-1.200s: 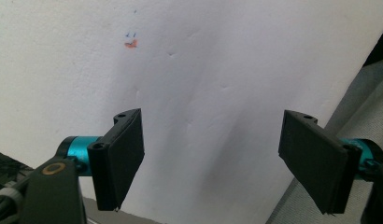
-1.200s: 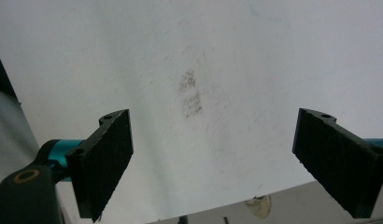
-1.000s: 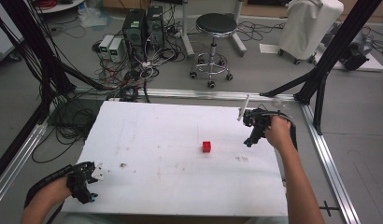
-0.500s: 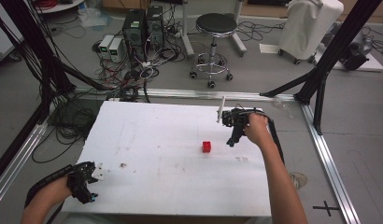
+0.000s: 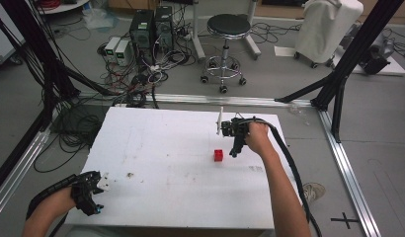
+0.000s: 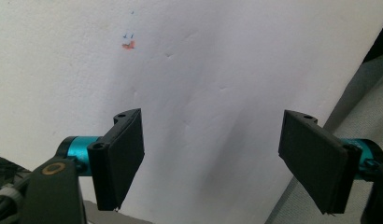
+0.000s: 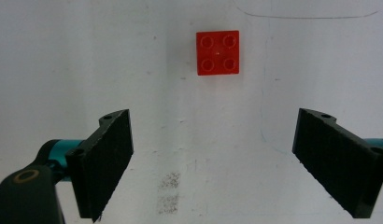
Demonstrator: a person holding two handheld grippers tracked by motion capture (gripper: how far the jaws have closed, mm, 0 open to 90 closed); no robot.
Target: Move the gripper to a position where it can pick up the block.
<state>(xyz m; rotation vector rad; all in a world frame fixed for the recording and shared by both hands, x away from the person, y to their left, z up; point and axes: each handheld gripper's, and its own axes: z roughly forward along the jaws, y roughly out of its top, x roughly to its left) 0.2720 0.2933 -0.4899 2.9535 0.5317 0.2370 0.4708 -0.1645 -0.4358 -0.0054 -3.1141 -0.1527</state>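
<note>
A small red brick [image 5: 218, 155] with four studs lies on the white table [image 5: 166, 148], right of its middle. In the right gripper view the red brick [image 7: 217, 52] lies ahead of the jaws, a little beyond them. My right gripper [image 5: 235, 148] hangs just right of the brick, pointing down, open and empty [image 7: 213, 163]. My left gripper [image 5: 94, 195] rests at the table's front left corner. It is open with nothing between its jaws [image 6: 213, 163], over bare table near the edge.
A small orange and blue mark [image 6: 128, 43] stains the table ahead of the left gripper. Faint grey smudges [image 7: 168, 191] lie between the right jaws. A metal frame rail [image 5: 346, 168] runs along the table's right side. A stool [image 5: 225, 44] and computers [image 5: 151, 24] stand on the floor behind.
My right gripper has moved left and nearer across the table, from the far right corner to just beside the red brick. The left gripper has stayed where it was.
</note>
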